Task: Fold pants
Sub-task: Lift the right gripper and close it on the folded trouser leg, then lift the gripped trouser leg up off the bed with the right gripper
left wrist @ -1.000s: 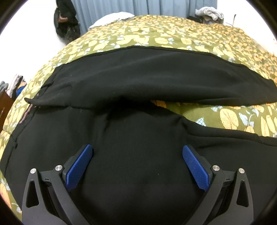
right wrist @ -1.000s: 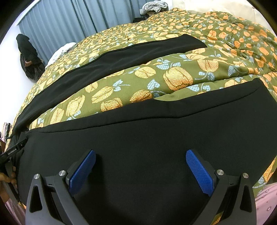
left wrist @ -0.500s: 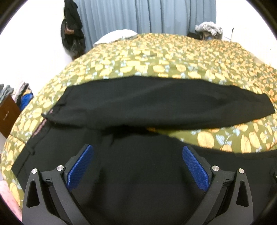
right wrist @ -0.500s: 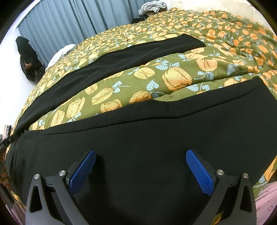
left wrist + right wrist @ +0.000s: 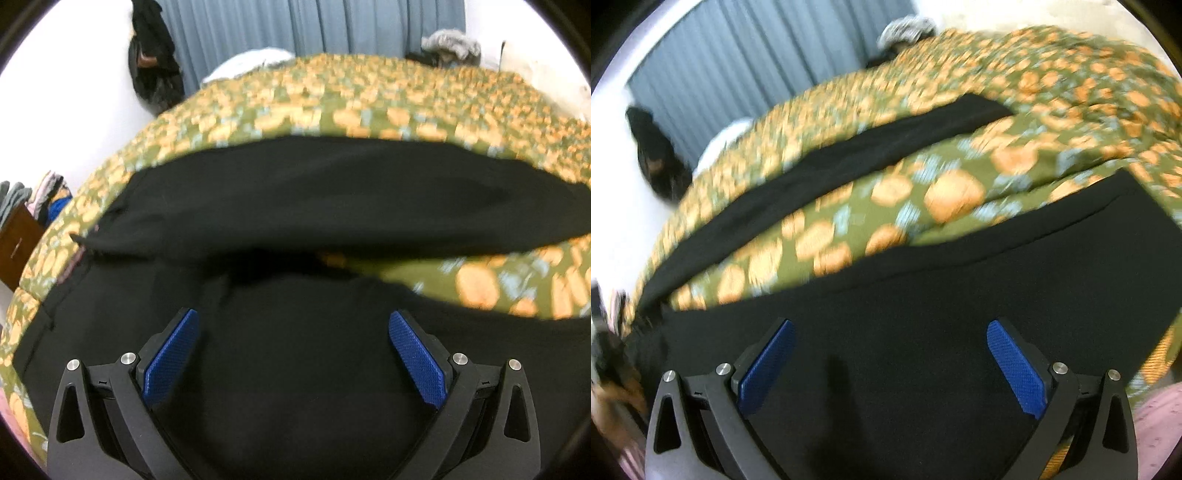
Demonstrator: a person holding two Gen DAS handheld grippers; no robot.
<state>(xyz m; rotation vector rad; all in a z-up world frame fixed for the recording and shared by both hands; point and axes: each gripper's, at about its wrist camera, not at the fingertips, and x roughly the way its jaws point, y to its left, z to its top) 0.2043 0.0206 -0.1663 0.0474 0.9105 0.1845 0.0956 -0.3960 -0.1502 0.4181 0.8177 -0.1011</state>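
Pants [image 5: 332,199], black, lay spread on the floral bedspread [image 5: 369,110] with legs running left-right, the near leg directly under the spread, empty left gripper [image 5: 293,350] and right gripper [image 5: 890,354].

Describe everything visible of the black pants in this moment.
The black pants look like plain, matte, soft fabric. They lie spread flat on the floral bedspread, unfolded, two legs apart with a wedge of bedspread showing between them. The waist end is at the left in both views. Both grippers hover open above the near leg; no grip shows.
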